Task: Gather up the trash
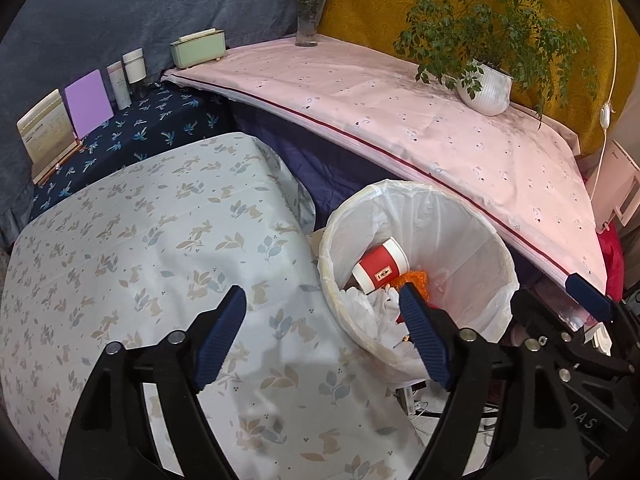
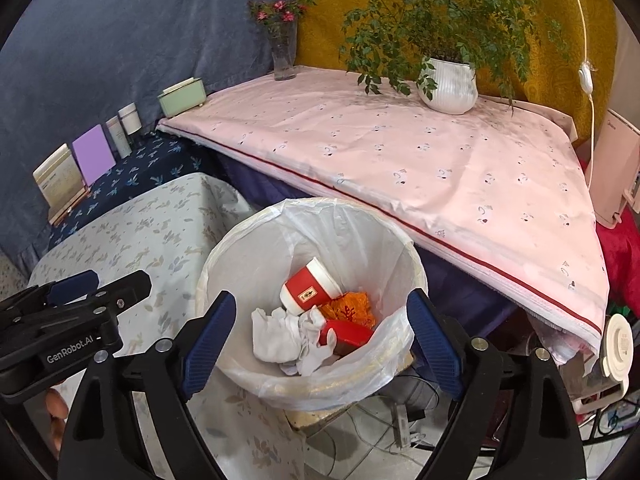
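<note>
A white-lined trash bin (image 2: pixel 224 256) stands on the floor between the tables; it also shows in the left wrist view (image 1: pixel 472 216). Inside lie a red and white paper cup (image 2: pixel 310 284), crumpled white tissue (image 2: pixel 280 338), an orange wrapper (image 2: pixel 348 306) and a red piece (image 2: pixel 350 334). The cup (image 1: pixel 382 266) and the orange wrapper (image 1: pixel 414 280) show in the left wrist view too. My right gripper (image 2: pixel 322 306) is open and empty above the bin. My left gripper (image 1: pixel 322 300) is open and empty over the rabbit-print table's edge beside the bin; it appears in the right wrist view (image 2: pixel 80 296).
A rabbit-print table (image 1: pixel 140 248) lies left, a pink-covered table (image 2: pixel 440 160) behind the bin with a potted plant (image 2: pixel 450 84) and flower vase (image 2: pixel 284 56). A green box (image 1: pixel 198 48), bottles (image 1: pixel 134 66) and cards (image 1: pixel 88 100) stand at the back left. Cables (image 2: pixel 400 428) lie on the floor.
</note>
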The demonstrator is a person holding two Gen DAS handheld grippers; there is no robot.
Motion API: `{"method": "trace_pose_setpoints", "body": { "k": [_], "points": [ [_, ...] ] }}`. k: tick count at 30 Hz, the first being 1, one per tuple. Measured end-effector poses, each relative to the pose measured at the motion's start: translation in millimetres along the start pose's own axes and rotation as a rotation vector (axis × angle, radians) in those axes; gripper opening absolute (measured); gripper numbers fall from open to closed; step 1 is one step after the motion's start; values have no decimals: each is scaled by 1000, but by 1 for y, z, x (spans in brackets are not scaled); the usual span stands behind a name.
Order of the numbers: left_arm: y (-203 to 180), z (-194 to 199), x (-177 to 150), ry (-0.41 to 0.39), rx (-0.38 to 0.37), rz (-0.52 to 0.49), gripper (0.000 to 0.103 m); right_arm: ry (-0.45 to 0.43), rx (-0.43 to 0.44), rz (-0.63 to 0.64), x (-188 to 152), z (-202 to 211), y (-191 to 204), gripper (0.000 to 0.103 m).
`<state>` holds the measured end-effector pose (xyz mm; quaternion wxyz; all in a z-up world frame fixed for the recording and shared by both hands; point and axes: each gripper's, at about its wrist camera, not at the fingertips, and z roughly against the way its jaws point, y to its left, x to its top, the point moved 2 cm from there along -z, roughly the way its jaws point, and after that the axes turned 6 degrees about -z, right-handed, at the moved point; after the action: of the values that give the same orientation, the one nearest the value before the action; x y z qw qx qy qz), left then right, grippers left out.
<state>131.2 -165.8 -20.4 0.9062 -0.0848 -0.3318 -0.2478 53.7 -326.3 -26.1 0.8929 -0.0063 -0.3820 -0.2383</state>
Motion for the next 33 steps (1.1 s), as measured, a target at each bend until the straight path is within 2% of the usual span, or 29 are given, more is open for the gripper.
{"method": "trace_pose_setpoints", "body": {
  "k": [5,10,18,25,33],
  "points": [
    [3,7,-13,-6,30,-1,88,11,-7,21,-6,10,0,84],
    [10,12,-22,-6,57,19,90,10,-62,87,-15,15,4,89],
    [11,18,-35,8,89,-12,92,38,-52,131,-31,18,11,90],
    [13,22,-44,15,85,19,93,49,-70,175,-41,20,18,90],
    [14,24,-54,29,89,31,94,60,-51,165,-49,24,19,90]
  ]
}}
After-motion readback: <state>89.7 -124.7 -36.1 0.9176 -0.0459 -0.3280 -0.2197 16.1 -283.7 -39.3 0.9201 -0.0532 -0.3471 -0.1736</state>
